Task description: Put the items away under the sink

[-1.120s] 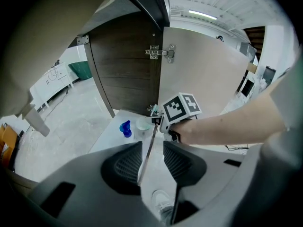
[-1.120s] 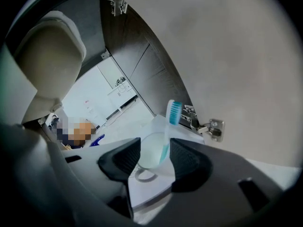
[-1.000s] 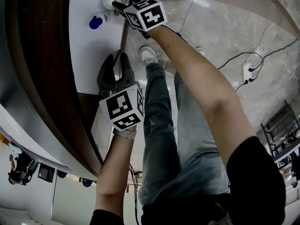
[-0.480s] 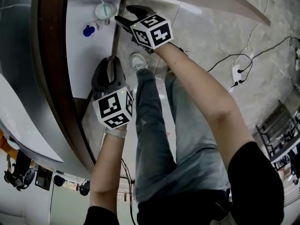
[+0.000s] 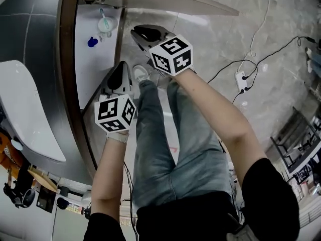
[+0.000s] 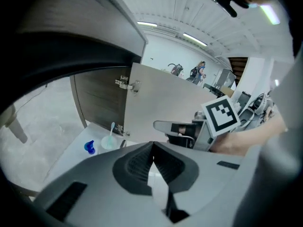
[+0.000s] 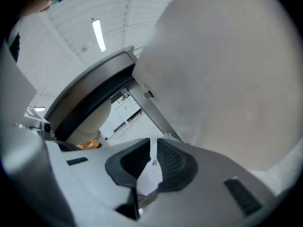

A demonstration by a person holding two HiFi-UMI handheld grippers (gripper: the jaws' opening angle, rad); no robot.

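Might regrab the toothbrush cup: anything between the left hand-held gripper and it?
Nothing visible. The left hand-held gripper, jaws just closed on nothing, has open air to the cup on the white cabinet floor; the blue item sits beside it, the door is swung open.

"Any words or numbers to read here?"

"None. The left cube [image 5: 115, 114] and right cube [image 5: 173, 55] carry only black-and-white square patterns, no letters."

"And the cup [image 5: 105, 25] on the shelf?"

"Too small to show any print. The blue item [image 5: 92, 42] is the same."
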